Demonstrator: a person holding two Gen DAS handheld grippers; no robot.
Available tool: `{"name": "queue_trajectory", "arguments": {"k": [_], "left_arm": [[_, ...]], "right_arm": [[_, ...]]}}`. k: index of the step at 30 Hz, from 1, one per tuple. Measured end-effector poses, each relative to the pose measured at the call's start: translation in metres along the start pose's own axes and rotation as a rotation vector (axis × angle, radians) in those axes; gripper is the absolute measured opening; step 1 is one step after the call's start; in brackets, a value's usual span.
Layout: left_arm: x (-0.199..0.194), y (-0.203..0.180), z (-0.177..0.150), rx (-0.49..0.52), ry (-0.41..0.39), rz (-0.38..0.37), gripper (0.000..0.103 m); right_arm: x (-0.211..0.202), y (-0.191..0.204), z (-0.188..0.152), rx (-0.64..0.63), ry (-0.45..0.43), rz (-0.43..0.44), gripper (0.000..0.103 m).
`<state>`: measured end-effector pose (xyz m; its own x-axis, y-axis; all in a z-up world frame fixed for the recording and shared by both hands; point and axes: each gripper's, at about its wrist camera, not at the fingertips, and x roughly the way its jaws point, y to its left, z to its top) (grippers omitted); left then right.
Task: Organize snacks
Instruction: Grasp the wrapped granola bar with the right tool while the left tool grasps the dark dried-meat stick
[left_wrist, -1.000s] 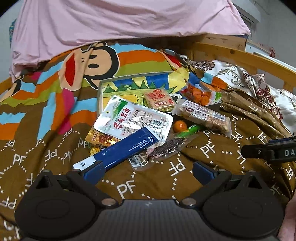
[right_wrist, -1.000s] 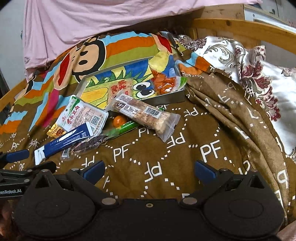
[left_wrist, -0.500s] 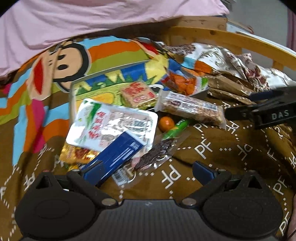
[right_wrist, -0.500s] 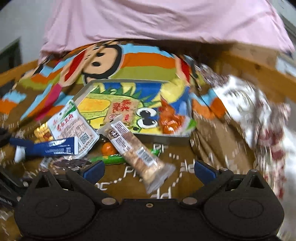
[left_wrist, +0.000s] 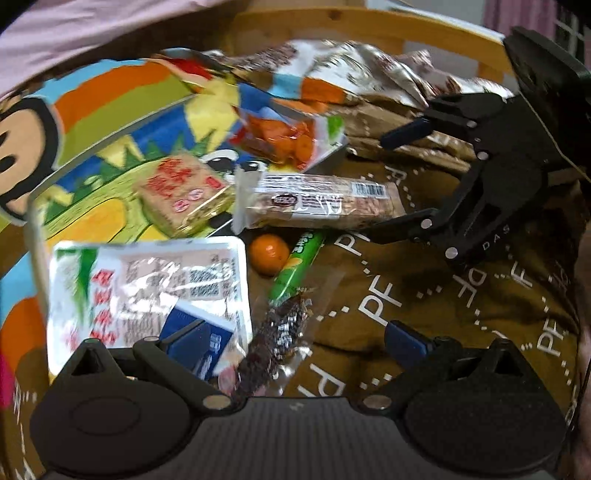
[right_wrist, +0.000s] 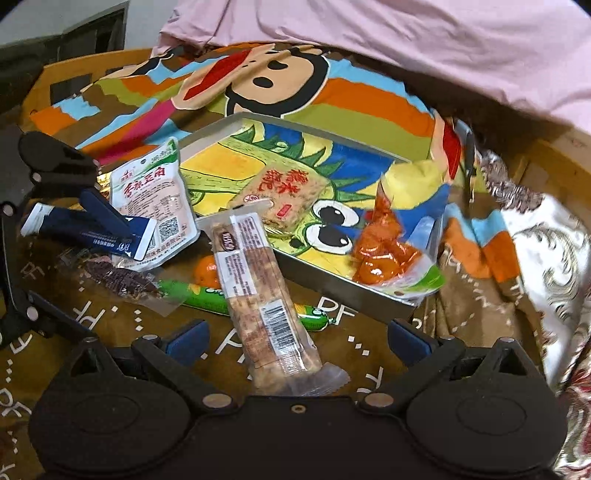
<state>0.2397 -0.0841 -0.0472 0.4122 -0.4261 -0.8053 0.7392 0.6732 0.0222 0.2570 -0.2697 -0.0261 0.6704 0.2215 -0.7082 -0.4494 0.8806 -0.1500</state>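
A shallow metal tray (right_wrist: 354, 291) is lying on the bedspread, already holding a square rice cake (right_wrist: 284, 194). The long nut bar (right_wrist: 258, 291) is leaning on its near rim, lying between the spread fingers of the right gripper (right_wrist: 297, 338), so closing around mid-length seems best. The left gripper (left_wrist: 299, 338), also spread, is reaching over the blue stick pack (right_wrist: 88, 230).

Your left tool (left_wrist: 295, 341) has advanced over the pile: its left finger now overlaps the blue sachet (right_wrist: 88, 230) and the dark jerky pack (left_wrist: 275, 339) sits between the wide-set fingers. Your right tool (right_wrist: 297, 334) has swung leftward and closed in; the long nut bar (right_wrist: 264, 291) now lies between its parted fingers, its near end reaching the tool body
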Motion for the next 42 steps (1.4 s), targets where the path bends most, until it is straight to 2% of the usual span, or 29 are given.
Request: {"name": "queue_trajectory", "arguments": {"k": [7, 12, 14, 18, 22, 25, 29, 35, 39, 42], "left_arm": [[0.023, 0.008, 0.02, 0.125, 0.083, -0.119, 0.102], [0.031, 0.019, 0.028, 0.128, 0.138, -0.197, 0.102], [0.032, 0.02, 0.029, 0.135, 0.154, -0.218, 0.1], [0.035, 0.019, 0.03, 0.143, 0.18, -0.239, 0.086], [0.032, 0.017, 0.029, 0.149, 0.194, -0.22, 0.075], [0.03, 0.017, 0.03, 0.125, 0.224, -0.188, 0.064], [0.026, 0.011, 0.03, 0.113, 0.256, -0.122, 0.059], [0.02, -0.006, 0.028, 0.09, 0.311, -0.094, 0.059], [0.015, -0.014, 0.024, -0.012, 0.333, -0.055, 0.059], [0.013, -0.014, 0.02, -0.162, 0.353, 0.015, 0.06]], "right_arm": [[0.012, -0.014, -0.003, 0.114, 0.023, 0.082, 0.097], [0.012, -0.01, -0.003, 0.103, 0.011, 0.111, 0.093], [0.011, -0.008, -0.003, 0.101, 0.008, 0.122, 0.089], [0.012, -0.006, -0.002, 0.094, 0.02, 0.131, 0.074], [0.012, -0.004, -0.003, 0.076, 0.025, 0.114, 0.056], [0.012, -0.004, -0.002, 0.077, 0.028, 0.117, 0.049], [0.011, 0.0, -0.002, 0.061, 0.032, 0.107, 0.048], [0.009, 0.003, -0.002, 0.071, 0.057, 0.101, 0.047], [0.003, 0.005, -0.003, 0.128, 0.114, 0.093, 0.046], [-0.005, 0.004, -0.009, 0.2, 0.154, 0.137, 0.046]]}}
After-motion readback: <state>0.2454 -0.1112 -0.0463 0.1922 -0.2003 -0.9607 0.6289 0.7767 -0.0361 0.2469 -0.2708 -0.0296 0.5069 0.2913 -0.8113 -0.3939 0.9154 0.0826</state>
